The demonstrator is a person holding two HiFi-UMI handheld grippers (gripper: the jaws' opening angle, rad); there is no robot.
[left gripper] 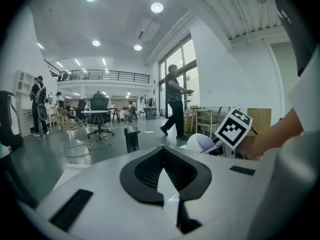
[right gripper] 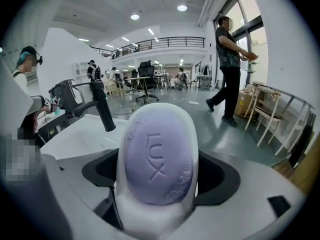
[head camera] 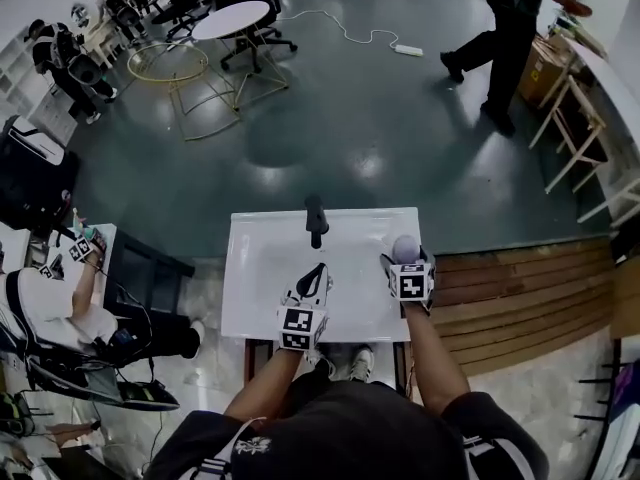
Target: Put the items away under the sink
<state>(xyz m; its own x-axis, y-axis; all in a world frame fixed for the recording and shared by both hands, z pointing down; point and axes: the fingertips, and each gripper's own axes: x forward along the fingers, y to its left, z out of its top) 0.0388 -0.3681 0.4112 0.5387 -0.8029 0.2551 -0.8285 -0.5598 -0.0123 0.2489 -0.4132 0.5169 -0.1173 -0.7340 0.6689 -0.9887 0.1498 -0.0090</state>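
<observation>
Person stood at the near edge of a white sink (head camera: 262,268), with a black faucet (head camera: 316,218) at the middle of its far edge.

Right gripper (head camera: 405,255): jaws clamped on a lavender soap bar (right gripper: 157,159), stamped face toward the camera, one white jaw on each side. The bar was held over the sink's right edge, toward the far right corner, and appeared clear of the surface.

Left gripper (head camera: 315,274): jaws closed to a point with nothing between them. It hovered over the middle of the basin, near the front edge, pointing toward the faucet.

No other loose items showed on the sink top.

Progress, as judged: the soap was picked up but not yet stored. The space under the sink was hidden below the basin top, so whether a door stood open, or whether anything was already inside, could not be told. Left to do: bring the soap down below the basin, set it inside and let go. The empty left gripper was probably free for a door.
</observation>
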